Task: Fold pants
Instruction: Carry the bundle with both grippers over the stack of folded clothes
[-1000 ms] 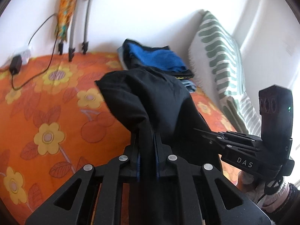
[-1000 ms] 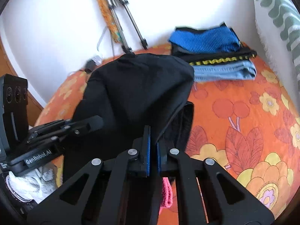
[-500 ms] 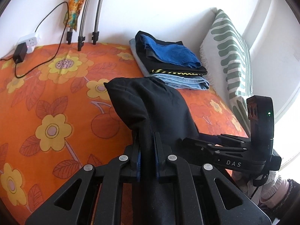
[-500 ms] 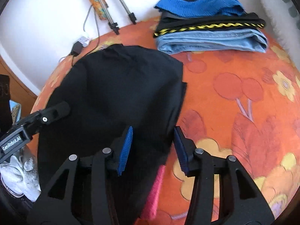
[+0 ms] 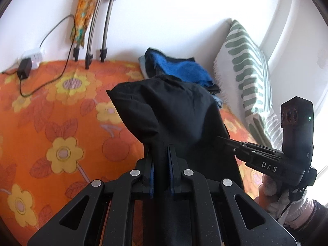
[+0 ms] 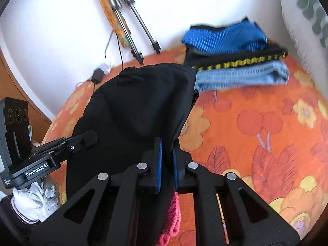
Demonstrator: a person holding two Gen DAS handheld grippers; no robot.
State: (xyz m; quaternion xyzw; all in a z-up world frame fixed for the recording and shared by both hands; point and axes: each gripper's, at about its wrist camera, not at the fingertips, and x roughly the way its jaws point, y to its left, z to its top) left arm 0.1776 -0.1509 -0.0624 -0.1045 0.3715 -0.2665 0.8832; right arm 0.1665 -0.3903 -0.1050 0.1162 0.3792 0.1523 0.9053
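Evidently, left wrist view: the left gripper [image 5: 161,153] fingers pinch the black pants [image 5: 172,110], lifted at 12 o'clock over the bed [image 5: 51,112] to hang even. Right wrist view: the right gripper [image 6: 166,153] fingers are closing, pants edge between.

My black pants [image 5: 170,110] hang centre frame over the orange bedspread [image 5: 51,123] with yellow flowers. Upper right: blue, black-and-yellow, pale denim stack [image 6: 235,59]; white pillow [image 5: 246,69], green stripes. My pads [image 6: 158,164] are blue.
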